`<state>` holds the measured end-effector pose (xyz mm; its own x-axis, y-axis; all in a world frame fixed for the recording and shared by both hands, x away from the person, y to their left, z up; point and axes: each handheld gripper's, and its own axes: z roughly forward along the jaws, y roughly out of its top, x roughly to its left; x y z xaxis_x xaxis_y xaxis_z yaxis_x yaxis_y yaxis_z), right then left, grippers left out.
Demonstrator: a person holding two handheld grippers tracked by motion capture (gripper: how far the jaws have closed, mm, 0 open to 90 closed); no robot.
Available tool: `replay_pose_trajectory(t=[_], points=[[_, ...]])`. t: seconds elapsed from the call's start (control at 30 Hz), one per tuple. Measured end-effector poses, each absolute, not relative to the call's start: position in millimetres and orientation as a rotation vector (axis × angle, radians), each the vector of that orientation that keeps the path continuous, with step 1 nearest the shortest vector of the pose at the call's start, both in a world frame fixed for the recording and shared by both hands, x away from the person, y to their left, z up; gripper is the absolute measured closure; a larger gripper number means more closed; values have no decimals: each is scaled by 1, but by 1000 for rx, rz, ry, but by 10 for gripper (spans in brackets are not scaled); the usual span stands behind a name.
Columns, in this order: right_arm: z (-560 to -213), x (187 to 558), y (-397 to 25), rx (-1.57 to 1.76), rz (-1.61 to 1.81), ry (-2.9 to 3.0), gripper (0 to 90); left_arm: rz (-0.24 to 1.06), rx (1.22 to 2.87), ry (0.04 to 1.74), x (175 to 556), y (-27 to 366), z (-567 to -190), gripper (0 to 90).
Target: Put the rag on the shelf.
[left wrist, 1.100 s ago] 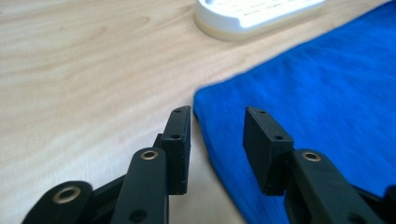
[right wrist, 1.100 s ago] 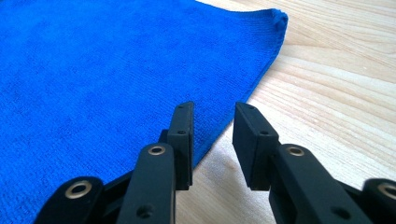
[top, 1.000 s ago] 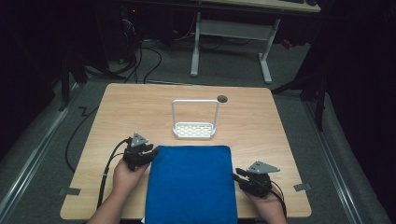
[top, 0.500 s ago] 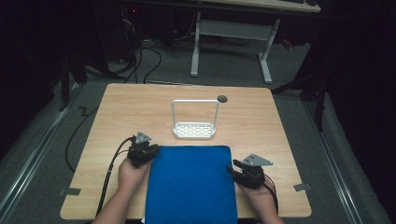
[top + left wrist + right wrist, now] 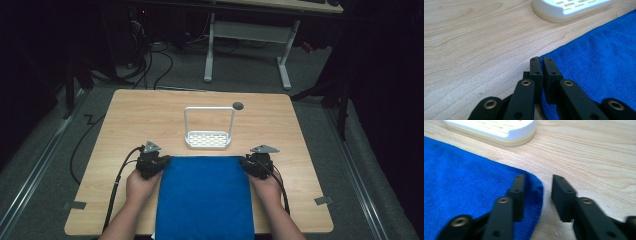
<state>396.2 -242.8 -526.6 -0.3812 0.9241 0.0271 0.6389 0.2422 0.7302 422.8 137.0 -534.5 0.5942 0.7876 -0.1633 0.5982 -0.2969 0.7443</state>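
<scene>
Gripping the far corners of the flat blue terry towel (image 5: 204,195): left gripper (image 5: 541,63) pinches its corner, right gripper (image 5: 537,185) gapes astride its own, needing closure before lifting.

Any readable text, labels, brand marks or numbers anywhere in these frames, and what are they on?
None can be read. The blue towel, the white slotted tray, the wooden table, the left gripper and the right gripper all show plain surfaces with no print, label or number.
</scene>
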Motion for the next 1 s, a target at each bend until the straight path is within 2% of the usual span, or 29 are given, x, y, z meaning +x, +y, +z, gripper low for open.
replay_pose_trajectory(t=[0.1,0.13,0.57,1.0], points=[[-527,395,-239,1412,915,2123,856,289,2010,1103,423,138,-534,875],[-526,394,-239,1400,919,2118,868,287,2009,1100,423,138,-534,876],[-515,373,-237,1304,1067,2071,880,348,1900,1044,405,146,-520,877],[-488,355,-239,1247,1159,1989,883,388,1787,1027,391,154,-498,878]])
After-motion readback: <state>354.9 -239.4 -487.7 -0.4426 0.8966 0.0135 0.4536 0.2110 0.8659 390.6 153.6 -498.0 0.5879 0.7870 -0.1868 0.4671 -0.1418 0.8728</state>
